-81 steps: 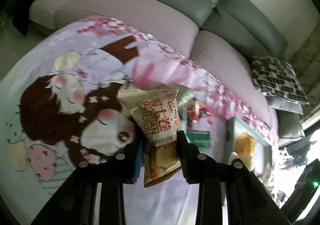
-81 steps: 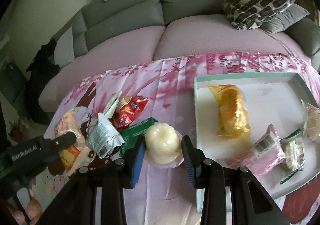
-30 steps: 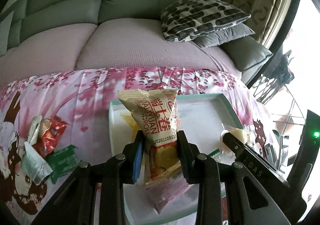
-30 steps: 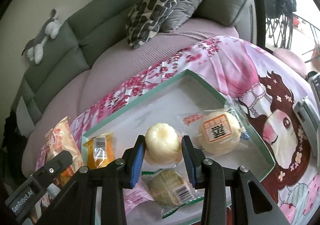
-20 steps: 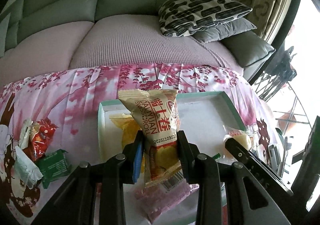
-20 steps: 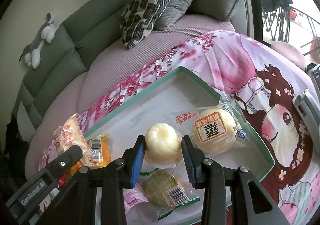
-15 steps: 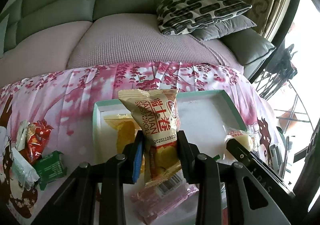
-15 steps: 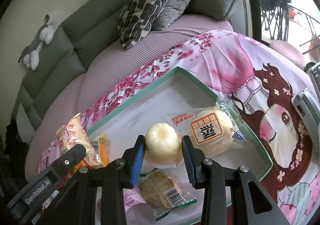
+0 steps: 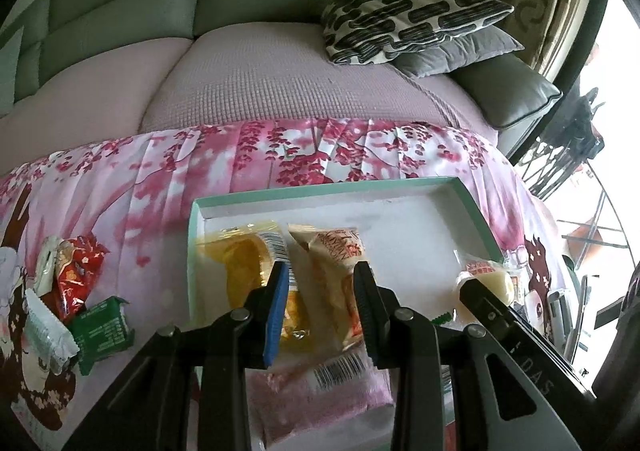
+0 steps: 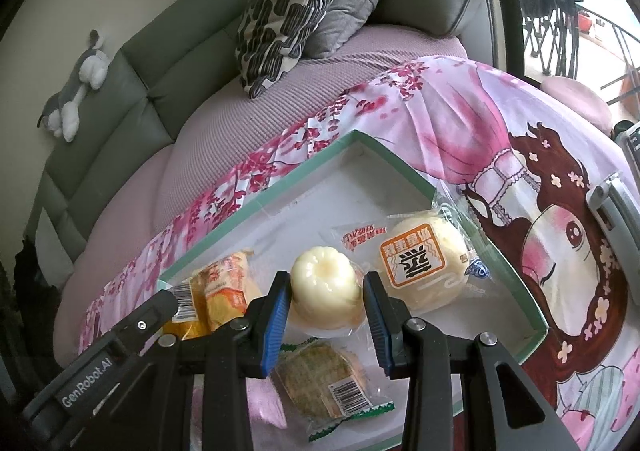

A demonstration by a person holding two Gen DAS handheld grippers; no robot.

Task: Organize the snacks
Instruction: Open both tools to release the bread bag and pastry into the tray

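My left gripper (image 9: 320,267) is shut on a beige swiss roll packet (image 9: 336,263). The packet leans away, its top down on the floor of the white tray with a teal rim (image 9: 332,191). It lies just right of an orange-yellow packet (image 9: 236,263). My right gripper (image 10: 325,275) is shut on a cream pudding cup (image 10: 324,291), low over the same tray (image 10: 280,187). The cup sits between a round bun with an orange label (image 10: 420,263) and the swiss roll packet (image 10: 224,287). One left finger (image 10: 160,307) shows at the lower left of the right wrist view.
A pink packet (image 9: 320,403) and a green-edged biscuit packet (image 10: 324,375) lie at the tray's near side. Red (image 9: 76,271), green (image 9: 104,327) and white (image 9: 44,327) packets sit on the pink cloth left of the tray. A sofa with a patterned cushion (image 9: 408,11) stands behind.
Both grippers swung from the loose snacks over to the tray. In the last half second the swiss roll packet tipped from upright to leaning back onto the tray floor. The right gripper stayed still.
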